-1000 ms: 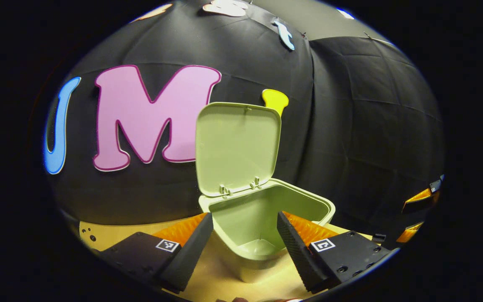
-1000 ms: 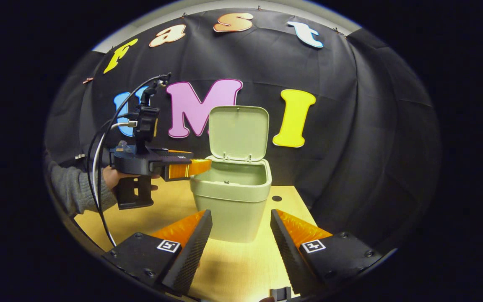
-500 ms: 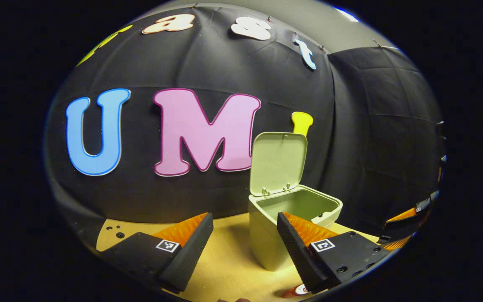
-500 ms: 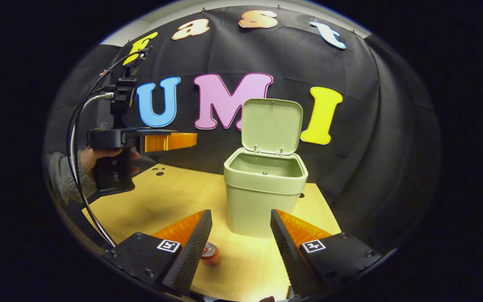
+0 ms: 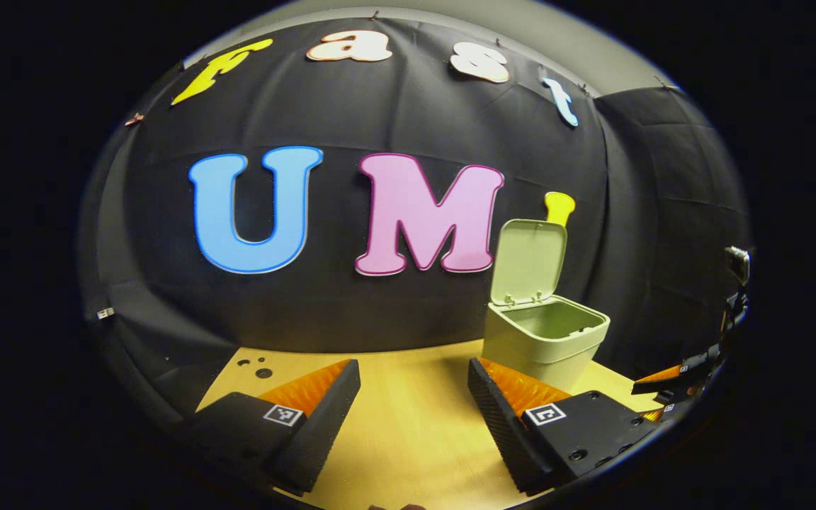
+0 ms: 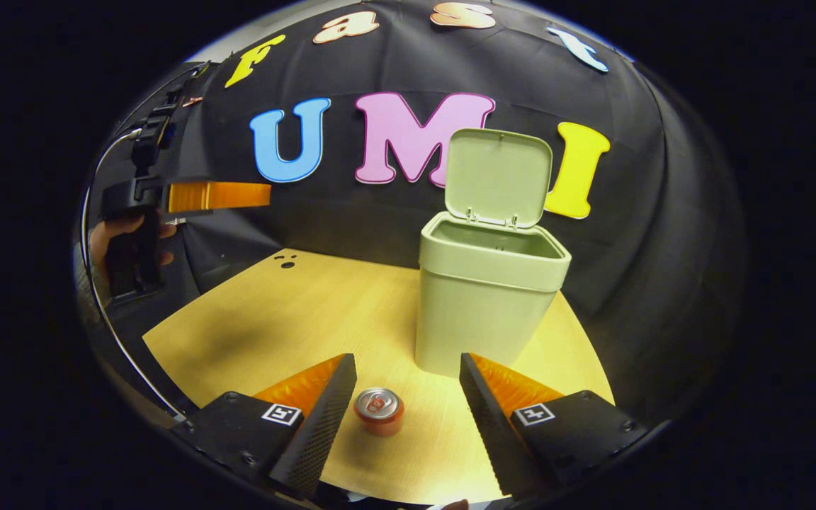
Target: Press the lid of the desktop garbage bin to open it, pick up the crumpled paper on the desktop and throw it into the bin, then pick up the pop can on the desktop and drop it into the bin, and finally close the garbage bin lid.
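The right gripper [image 6: 408,397], jaws spread and empty, hangs directly over the upright orange-red aluminium pop can [image 6: 378,411], the open pale-green plastic bin [image 6: 486,283] just beyond.

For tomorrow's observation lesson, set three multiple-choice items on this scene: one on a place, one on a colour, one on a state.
1. Where does the small red pop can stand?
A. Inside the bin
B. On the wooden desktop, in front of the bin
C. On the bin's lid

2. What colour is the square plastic garbage bin?
A. Pale green
B. Blue
C. Red

3. How is the bin's hinged lid?
A. Shut flat
B. Lying on the desktop
C. Raised upright

Answers:
1 B: the can stands upright on the desktop between the right gripper fingers.
2 A: both views show it pale green.
3 C: the lid stands up behind the open mouth.
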The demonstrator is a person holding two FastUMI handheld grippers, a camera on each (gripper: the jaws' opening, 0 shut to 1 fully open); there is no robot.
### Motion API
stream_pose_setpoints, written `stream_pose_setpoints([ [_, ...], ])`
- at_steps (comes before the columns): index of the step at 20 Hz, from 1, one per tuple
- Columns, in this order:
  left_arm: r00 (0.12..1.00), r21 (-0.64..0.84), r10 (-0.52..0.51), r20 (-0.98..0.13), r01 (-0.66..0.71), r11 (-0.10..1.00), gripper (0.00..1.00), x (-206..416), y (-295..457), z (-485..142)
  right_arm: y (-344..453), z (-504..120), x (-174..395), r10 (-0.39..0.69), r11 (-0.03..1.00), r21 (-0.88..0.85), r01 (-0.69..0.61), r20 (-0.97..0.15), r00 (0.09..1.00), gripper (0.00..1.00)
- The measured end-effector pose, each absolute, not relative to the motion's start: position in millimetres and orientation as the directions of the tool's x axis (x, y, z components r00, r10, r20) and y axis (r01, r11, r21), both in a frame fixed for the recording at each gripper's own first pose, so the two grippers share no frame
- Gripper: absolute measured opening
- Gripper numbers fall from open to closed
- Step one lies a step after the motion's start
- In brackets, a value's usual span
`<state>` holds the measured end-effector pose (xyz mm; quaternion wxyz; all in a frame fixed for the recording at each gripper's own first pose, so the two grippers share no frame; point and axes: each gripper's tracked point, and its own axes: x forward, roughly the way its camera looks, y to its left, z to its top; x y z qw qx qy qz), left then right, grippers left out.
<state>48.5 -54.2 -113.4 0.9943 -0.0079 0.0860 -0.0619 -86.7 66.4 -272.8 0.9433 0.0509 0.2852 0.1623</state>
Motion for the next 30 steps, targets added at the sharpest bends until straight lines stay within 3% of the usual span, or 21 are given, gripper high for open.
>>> stream_pose_setpoints([
  [2,0.981,-0.033,-0.081,-0.177,0.076,0.997,0.98,34,-31,-118,78,-291,-88,0.346,0.938,0.187,-0.292,-0.546,0.763,0.98],
  [11,0.973,-0.058,0.004,-0.232,-0.018,0.998,0.98,-3,20,-131,109,-356,-95,0.369,0.923,0.170,-0.345,-0.647,0.667,0.98],
  [22,0.969,-0.055,0.022,-0.248,-0.037,0.998,0.98,-5,32,-136,121,-413,-109,0.368,0.907,0.162,-0.390,-0.756,0.541,0.97],
  [23,0.969,-0.057,0.021,-0.246,-0.036,0.998,0.98,-3,31,-136,120,-410,-107,0.363,0.907,0.150,-0.394,-0.753,0.548,0.82],
  [24,0.969,-0.057,0.019,-0.244,-0.034,0.998,0.98,-2,31,-135,119,-406,-108,0.357,0.908,0.140,-0.395,-0.752,0.554,0.77],
  [25,0.970,-0.057,0.016,-0.243,-0.031,0.998,0.98,-1,29,-135,119,-401,-106,0.359,0.908,0.139,-0.395,-0.744,0.564,0.82],
  [30,0.968,-0.061,-0.003,-0.251,-0.013,0.998,0.98,-3,22,-140,106,-344,-91,0.376,0.917,0.174,-0.359,-0.678,0.632,0.81],
])
